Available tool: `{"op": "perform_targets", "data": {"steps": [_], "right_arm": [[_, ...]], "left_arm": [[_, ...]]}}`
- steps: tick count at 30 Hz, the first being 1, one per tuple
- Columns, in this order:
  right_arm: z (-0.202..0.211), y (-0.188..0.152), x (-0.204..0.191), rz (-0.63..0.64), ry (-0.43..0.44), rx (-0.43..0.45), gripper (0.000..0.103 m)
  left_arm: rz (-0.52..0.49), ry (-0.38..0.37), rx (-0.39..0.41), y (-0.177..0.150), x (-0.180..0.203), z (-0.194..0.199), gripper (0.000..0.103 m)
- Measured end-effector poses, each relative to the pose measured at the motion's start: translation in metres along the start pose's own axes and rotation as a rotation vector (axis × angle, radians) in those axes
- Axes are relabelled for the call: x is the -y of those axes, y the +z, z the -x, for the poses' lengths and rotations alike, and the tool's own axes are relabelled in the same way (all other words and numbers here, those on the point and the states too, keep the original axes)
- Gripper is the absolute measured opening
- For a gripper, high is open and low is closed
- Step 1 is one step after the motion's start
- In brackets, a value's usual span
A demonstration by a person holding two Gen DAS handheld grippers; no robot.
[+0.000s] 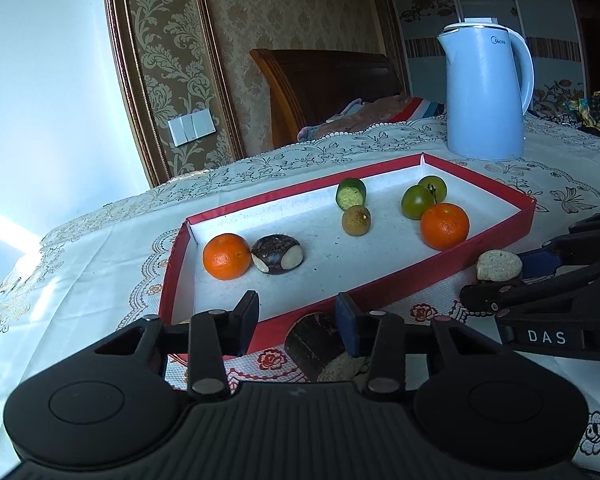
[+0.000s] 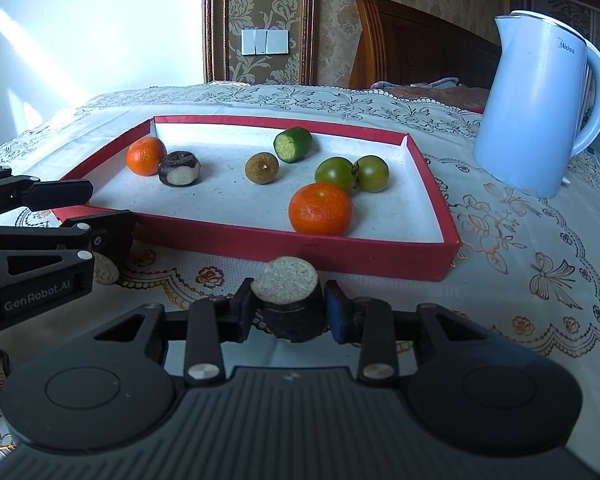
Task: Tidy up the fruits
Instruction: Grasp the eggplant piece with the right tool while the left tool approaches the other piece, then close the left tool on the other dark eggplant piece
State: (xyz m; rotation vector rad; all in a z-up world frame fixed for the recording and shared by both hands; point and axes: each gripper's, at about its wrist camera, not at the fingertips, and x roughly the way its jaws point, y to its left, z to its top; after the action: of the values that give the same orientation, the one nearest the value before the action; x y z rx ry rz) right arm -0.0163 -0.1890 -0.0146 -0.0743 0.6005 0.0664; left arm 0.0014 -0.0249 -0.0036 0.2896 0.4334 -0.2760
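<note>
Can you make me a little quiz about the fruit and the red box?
1. How many oranges lie in the box?
2. True or false: the kettle stands outside the box.
3. What sits between the right fingers? A: cucumber. B: dark chunk. C: tomato.

Key: 1: two. 2: true. 3: B.

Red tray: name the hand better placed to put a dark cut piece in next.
Right. The right gripper clamps its dark piece beside the red tray; the left gripper stands open around the other piece.
</note>
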Motion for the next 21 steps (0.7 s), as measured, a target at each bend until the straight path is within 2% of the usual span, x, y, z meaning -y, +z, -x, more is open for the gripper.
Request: {"op": "perform_targets", "data": {"steps": [3,8,11,16,21], "right_arm": [[0.0,0.0,0.001,-0.003,0.0,0.002,0.033],[0.001,0.0,0.002,-0.005,-0.003,0.01,0.032],[0.002,0.0,0.002,-0.007,-0.003,0.013,0.031],[0.002,0.0,0.003,-0.011,-0.001,0.014,0.031],[0.002,0.0,0.004,-0.013,0.0,0.014,0.031]], "left_arm": [[0.008,-0.006,0.01,-0.001,-0.002,0.003,0.025],[0.02,-0.007,0.009,-0.002,-0.004,0.006,0.013],[0.017,-0.021,0.012,-0.003,-0.005,0.008,0.012],[-0.01,-0.023,0.059,-0.005,0.0,0.017,0.009],[0.013,-0.022,0.078,-0.006,-0.006,0.024,0.009]]}}
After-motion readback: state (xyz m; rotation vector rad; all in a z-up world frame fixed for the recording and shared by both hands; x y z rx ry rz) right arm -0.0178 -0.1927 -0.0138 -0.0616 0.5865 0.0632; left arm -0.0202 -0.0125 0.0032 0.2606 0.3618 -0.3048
